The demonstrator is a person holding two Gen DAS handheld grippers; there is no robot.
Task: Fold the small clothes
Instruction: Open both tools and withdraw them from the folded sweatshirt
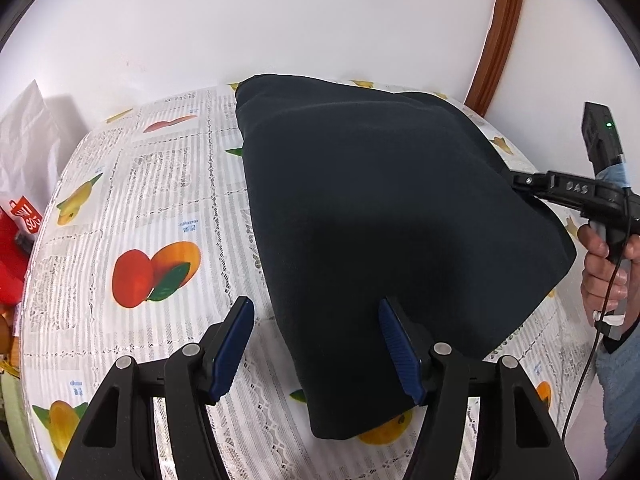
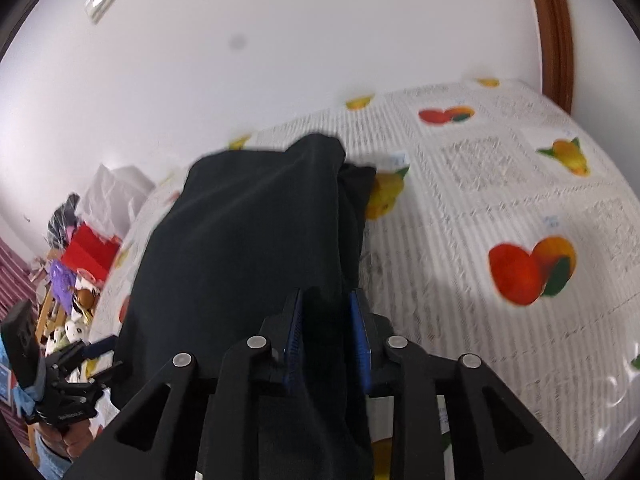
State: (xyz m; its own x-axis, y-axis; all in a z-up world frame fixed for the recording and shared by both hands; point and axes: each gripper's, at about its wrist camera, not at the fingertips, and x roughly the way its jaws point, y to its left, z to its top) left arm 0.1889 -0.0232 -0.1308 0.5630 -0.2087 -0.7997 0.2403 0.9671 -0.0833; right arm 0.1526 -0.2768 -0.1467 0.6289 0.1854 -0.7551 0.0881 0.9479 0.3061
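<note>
The right gripper (image 2: 326, 320) is pinching the dark garment (image 1: 380, 220) between nearly closed jaws; the left gripper (image 1: 316, 340) is hanging wide open, one finger over the cloth, holding nothing; the garment is lying on the fruit-print tablecloth (image 1: 140, 200), its long axis running away toward the wall (image 1: 240, 20).

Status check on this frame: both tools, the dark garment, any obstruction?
Left tool open, over garment's near edge. Right tool shut on dark garment. Garment lies on fruit-print tablecloth. No obstruction seen.
</note>
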